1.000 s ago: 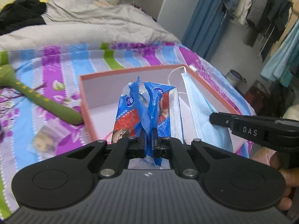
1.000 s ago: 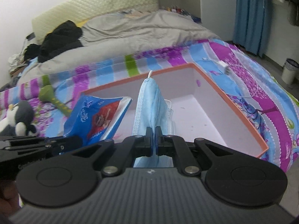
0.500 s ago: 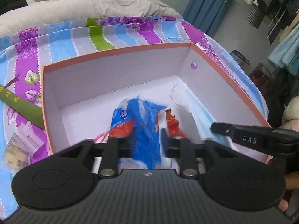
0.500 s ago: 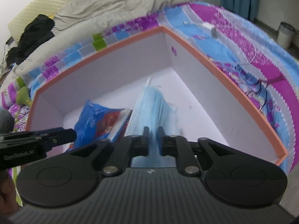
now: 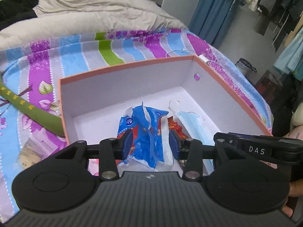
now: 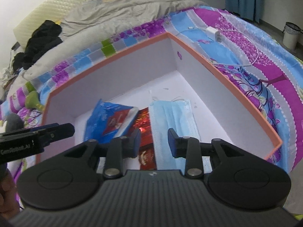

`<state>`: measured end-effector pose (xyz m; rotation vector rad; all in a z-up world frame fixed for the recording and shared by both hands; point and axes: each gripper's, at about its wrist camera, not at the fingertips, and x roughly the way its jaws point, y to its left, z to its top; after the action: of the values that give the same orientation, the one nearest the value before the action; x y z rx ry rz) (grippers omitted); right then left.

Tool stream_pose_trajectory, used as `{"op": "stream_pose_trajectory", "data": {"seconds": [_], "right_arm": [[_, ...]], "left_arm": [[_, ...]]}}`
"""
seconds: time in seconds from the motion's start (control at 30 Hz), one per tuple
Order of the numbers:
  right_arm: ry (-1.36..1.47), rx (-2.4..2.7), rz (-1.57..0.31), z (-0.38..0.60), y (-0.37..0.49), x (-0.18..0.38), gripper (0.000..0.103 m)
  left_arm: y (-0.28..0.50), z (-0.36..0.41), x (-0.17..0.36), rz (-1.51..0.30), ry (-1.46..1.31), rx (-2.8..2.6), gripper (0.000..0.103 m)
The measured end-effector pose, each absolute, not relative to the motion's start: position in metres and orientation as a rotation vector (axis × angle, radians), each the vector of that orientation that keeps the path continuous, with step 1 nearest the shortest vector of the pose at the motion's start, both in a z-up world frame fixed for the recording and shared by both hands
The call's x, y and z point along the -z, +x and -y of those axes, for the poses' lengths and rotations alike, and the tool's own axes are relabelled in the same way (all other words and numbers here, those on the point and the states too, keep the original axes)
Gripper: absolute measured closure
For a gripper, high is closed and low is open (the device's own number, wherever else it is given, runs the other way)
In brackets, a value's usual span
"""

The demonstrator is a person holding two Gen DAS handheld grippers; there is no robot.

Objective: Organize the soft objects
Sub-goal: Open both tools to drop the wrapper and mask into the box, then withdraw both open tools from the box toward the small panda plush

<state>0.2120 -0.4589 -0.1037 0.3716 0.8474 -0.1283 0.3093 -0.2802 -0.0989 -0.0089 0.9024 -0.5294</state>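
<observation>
Both grippers hang over the orange-rimmed box (image 5: 125, 70) on the striped bedspread (image 5: 72, 56). The left gripper (image 5: 150, 143) has its jaws spread wide, one blue pad on either side of the crumpled blue tissue pack (image 5: 145, 130), which lies on the white floor of the box; whether the pads touch the wrapper, I cannot tell. Just beside the pack, toward the right wall, lies the pale blue face mask (image 5: 195, 124), flat, ear loops trailing. A red packet (image 5: 174, 126) peeks out between the two (partly buried under both).

From the right wrist view, the right gripper (image 6: 154, 141) is wide apart too, gripping nothing, poised above the mask (image 6: 174, 117) and the red packet (image 6: 144, 121). The tissue pack (image 6: 111, 121) sits to its left. Outside the box, a green stick-shaped toy (image 5: 28, 109) lies on the bedspread against the left wall, and a white charger with cable (image 6: 215, 33) rests past the far corner.
</observation>
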Motion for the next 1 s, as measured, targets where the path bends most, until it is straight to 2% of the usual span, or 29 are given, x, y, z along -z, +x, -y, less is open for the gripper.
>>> {"op": "stream_pose_trajectory", "data": {"seconds": [0.43, 1.0], "right_arm": [[0.324, 0.047, -0.761, 0.418, 0.146, 0.055, 0.069], [0.225, -0.089, -0.711, 0.335, 0.054, 0.028, 0.069]], "left_arm": [[0.219, 0.233, 0.043, -0.794, -0.048, 0.489, 0.055], [0.096, 0.139, 0.015, -0.705, -0.081, 0.399, 0.055]]}}
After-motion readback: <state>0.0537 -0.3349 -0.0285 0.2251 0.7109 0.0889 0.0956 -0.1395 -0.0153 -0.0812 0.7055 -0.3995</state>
